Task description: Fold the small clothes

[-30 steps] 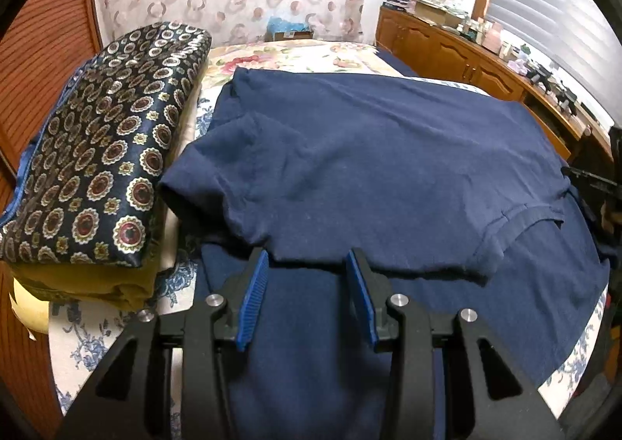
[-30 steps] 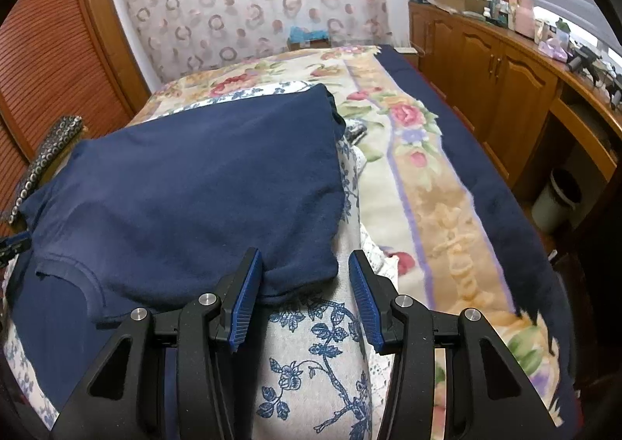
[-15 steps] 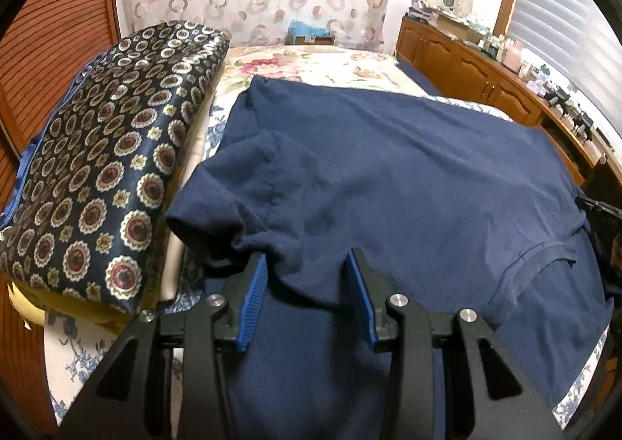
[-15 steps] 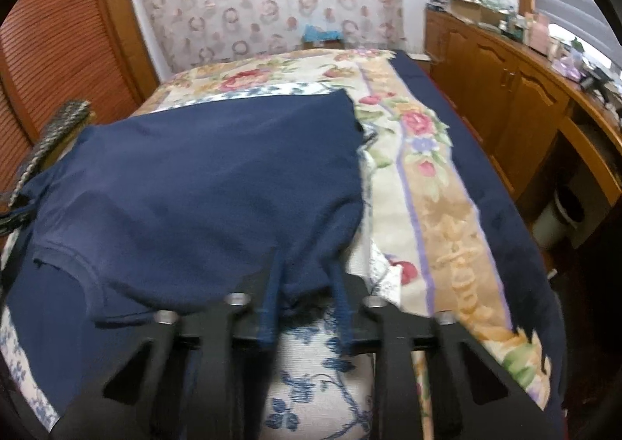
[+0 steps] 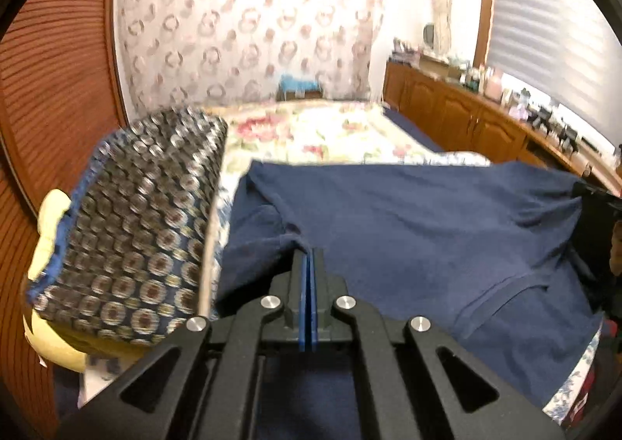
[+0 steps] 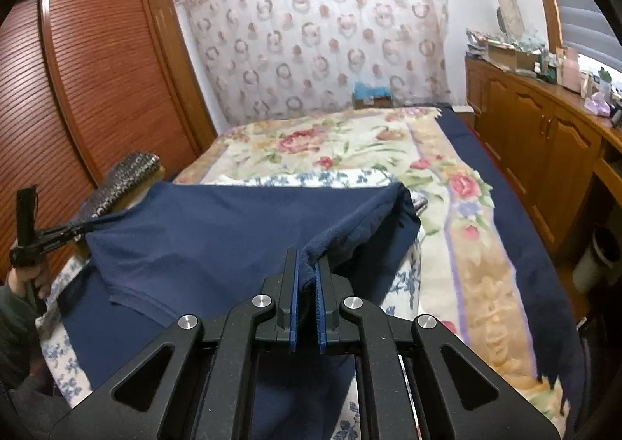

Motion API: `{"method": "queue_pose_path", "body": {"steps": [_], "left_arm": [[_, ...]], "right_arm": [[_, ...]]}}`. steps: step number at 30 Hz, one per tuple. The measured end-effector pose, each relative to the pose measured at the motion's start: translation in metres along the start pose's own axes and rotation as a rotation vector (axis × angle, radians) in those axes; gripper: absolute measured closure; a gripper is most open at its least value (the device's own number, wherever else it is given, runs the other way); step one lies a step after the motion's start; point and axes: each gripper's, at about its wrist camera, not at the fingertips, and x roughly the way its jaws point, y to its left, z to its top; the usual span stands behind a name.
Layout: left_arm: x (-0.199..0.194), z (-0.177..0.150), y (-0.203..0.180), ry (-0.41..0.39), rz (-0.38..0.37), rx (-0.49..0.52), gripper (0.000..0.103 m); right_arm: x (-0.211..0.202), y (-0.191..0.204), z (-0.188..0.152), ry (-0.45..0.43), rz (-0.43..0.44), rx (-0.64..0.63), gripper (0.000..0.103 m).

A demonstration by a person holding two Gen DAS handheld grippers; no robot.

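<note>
both hand-held grippers, open 1 second ago, have closed on the navy shirt (image 5: 427,230). left hand-held gripper (image 5: 310,261) pinches its sleeve edge; right hand-held gripper (image 6: 305,265) clamps the opposite edge, lifted above the floral bed (image 6: 350,144).

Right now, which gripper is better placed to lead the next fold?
Neither alone; slight edge right. Left gripper and right gripper are both shut on the navy shirt hem; the patterned cushion crowds the left.

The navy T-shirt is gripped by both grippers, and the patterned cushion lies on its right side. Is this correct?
Not quite: the patterned cushion lies to the left of the navy T-shirt, as the left wrist view shows. The left gripper and right gripper do both grip it.
</note>
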Motion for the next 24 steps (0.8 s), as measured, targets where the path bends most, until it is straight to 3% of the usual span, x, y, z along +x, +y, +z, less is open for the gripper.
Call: {"method": "queue_pose_path", "body": {"steps": [6,10,24], "left_arm": [[-0.032,-0.001,0.009,-0.066,-0.007,-0.016,0.103],[-0.053,-0.012,0.018,-0.094,-0.014,-0.031,0.103],[-0.093,-0.058,0.026,-0.078,0.003,-0.037,0.103]], "right_arm": [[-0.026,0.010,0.011,-0.031,0.006,-0.006,0.099],[-0.046,0.018,0.006,-0.033,0.057,0.012,0.099],[-0.098,0.030,-0.042,0.036,0.034,0.011,0.099]]}}
